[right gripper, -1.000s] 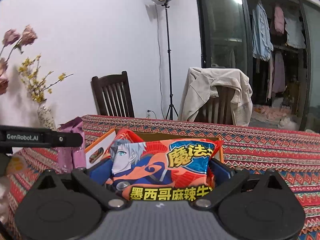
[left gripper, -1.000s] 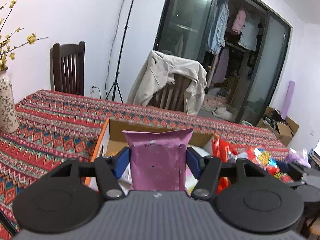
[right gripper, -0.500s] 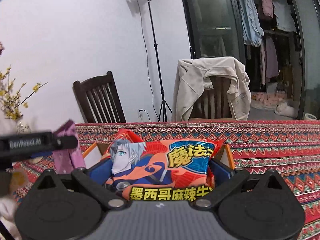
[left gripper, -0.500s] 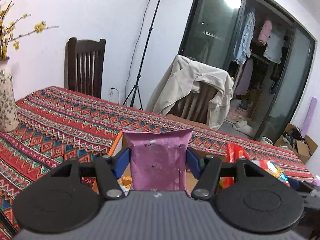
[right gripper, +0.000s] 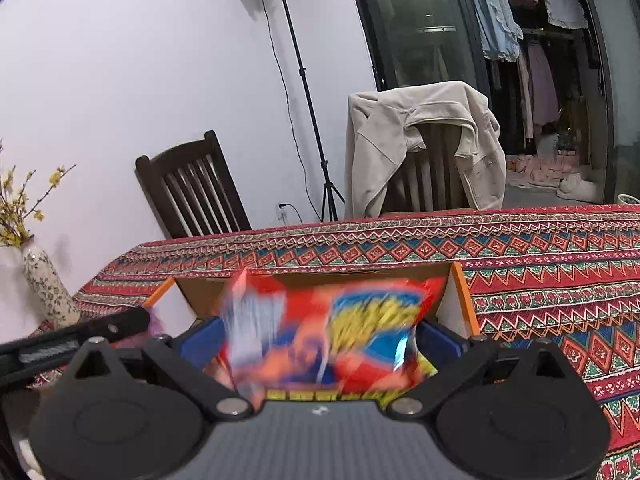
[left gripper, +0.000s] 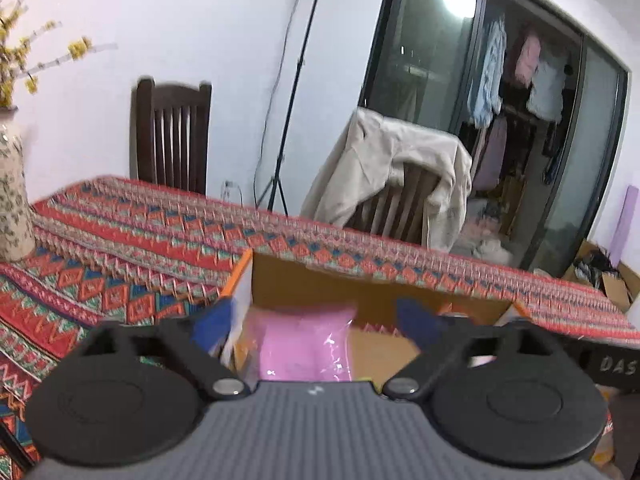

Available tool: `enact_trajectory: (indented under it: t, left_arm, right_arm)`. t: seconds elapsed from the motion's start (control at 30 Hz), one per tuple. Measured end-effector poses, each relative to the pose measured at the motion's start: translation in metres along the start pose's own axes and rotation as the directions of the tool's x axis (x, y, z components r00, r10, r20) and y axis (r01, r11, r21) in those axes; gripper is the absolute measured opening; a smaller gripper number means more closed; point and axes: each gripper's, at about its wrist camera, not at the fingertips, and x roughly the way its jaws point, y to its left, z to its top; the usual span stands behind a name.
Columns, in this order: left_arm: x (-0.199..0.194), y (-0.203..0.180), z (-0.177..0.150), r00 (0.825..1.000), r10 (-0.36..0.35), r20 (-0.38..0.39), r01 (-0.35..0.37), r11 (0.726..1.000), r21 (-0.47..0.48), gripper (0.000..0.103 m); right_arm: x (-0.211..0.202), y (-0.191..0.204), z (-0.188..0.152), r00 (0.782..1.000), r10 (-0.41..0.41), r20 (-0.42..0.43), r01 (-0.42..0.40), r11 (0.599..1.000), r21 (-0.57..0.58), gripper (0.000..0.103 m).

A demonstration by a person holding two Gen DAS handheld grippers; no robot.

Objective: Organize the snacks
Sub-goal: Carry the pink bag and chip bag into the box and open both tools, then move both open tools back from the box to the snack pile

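Note:
Above the open cardboard box (left gripper: 372, 286), my left gripper (left gripper: 314, 322) has its jaws opening. The blue pads (left gripper: 214, 326) stand wide apart. The pink snack packet (left gripper: 304, 346) sits loose between them, touching neither, low over the box. In the right wrist view my right gripper (right gripper: 320, 336) is shut on a red and blue snack packet (right gripper: 340, 332), which is blurred and hangs over the same box (right gripper: 460, 292). The left gripper's side shows as a black bar (right gripper: 80, 340) at the left.
The box sits on a table with a red patterned cloth (left gripper: 140, 248). A flowered vase (right gripper: 48, 288) stands at the table's left end. Behind the table are a dark wooden chair (left gripper: 172, 136), a chair draped with a beige jacket (right gripper: 424, 156) and a light stand (right gripper: 304, 92).
The left jaws have spread and let go of the pink packet, which has dropped lower toward the box. Both grippers have come forward and down over the box. The red packet now looks blurred.

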Motion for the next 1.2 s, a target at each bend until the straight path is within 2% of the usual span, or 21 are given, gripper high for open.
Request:
enact_trajectory:
  t: [0.1, 0.6, 0.73, 0.93, 1.03, 1.2]
  left_arm:
    - [-0.011, -0.001, 0.002, 0.999, -0.009, 0.049, 0.009, 1.000, -0.009, 0.103]
    - [-0.025, -0.010, 0.005, 0.999, 0.011, 0.046, -0.012, 1.000, 0.028, 0.103]
    - [-0.032, -0.008, 0.011, 1.000, 0.002, 0.012, -0.002, 1.000, 0.005, 0.103]
    - [-0.041, 0.005, 0.017, 0.995, -0.048, -0.089, 0.044, 0.998, -0.050, 0.103]
    - [-0.052, 0.011, 0.014, 0.992, -0.057, -0.111, 0.052, 0.997, -0.054, 0.103]
    - [-0.079, 0.020, 0.007, 0.992, -0.064, -0.104, 0.061, 0.998, -0.033, 0.103]
  right_arm:
    - [-0.001, 0.000, -0.001, 1.000, -0.007, -0.002, 0.007, 1.000, -0.002, 0.103]
    - [-0.020, 0.004, -0.003, 1.000, -0.012, 0.012, 0.012, 1.000, -0.014, 0.103]
    - [-0.030, 0.009, -0.004, 1.000, -0.012, 0.019, 0.012, 0.999, -0.030, 0.103]
    - [-0.052, 0.019, -0.007, 0.999, -0.019, 0.030, 0.021, 0.998, -0.066, 0.103]
    - [-0.069, 0.022, -0.009, 0.999, -0.010, 0.044, 0.013, 0.997, -0.071, 0.103]
    - [-0.092, 0.022, -0.017, 0.999, 0.012, 0.036, -0.009, 0.997, -0.080, 0.103]
